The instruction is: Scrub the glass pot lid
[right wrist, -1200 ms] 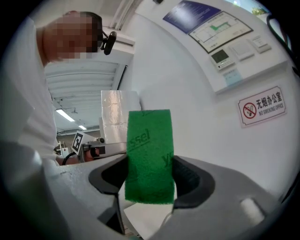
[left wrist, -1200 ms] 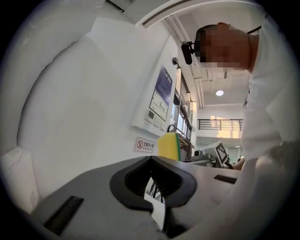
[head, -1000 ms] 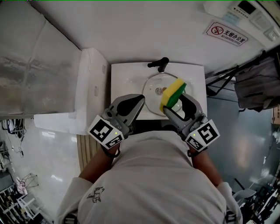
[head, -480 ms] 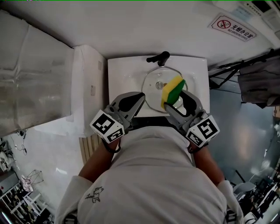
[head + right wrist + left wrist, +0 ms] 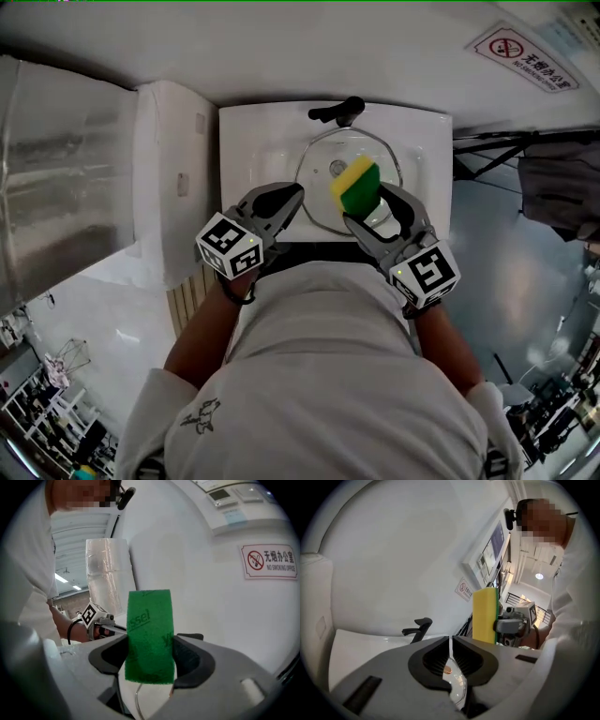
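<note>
Pinching the near rim of the glass pot lid (image 5: 323,178), the left tongs (image 5: 286,202) are holding it over the bowl of the white washbasin (image 5: 253,150). Their jaws are sitting almost together, with only the thin glass edge between them. The lid is filling most of the washbasin's bowl, with its small knob (image 5: 337,168) showing near the middle. The right tongs (image 5: 370,211) are gripping a sponge (image 5: 356,187) by its sides, and the sponge is standing upright between the jaws. It is hanging over the lid, toward the washbasin's right half; whether it is touching the glass cannot be told. Its yellow foam is facing the left tongs and its green scouring pad is facing the right tongs' camera. A black faucet (image 5: 337,111) is standing at the washbasin's far edge, just beyond the lid.
</note>
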Tool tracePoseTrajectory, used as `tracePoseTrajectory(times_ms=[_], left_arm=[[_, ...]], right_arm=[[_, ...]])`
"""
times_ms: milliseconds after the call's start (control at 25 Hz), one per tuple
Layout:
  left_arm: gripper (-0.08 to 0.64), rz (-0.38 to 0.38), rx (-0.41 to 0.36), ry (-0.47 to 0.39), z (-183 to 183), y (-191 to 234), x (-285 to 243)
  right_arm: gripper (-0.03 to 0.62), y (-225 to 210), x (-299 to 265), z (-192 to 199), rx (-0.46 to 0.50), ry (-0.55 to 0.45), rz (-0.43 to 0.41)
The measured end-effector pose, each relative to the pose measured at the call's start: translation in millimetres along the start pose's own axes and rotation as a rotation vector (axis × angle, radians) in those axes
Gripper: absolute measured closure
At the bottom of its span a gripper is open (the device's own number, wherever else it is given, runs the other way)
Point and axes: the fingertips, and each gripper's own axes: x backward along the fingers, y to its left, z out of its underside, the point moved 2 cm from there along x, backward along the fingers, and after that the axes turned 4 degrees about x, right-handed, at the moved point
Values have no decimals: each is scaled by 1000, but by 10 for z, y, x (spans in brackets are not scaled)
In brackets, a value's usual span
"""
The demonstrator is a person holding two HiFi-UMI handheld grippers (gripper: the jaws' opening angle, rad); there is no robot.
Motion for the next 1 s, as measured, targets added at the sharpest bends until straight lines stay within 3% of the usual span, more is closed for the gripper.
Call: tracePoseTrajectory(times_ms=[560,1000], left_arm=[[413,-94,252,213,1019,978,-354],[356,-138,417,339,1676,1472,-493]], right_arm=[[301,-419,-439,690,54,190,-93],[301,-682,-636,1044,43,244,-111]])
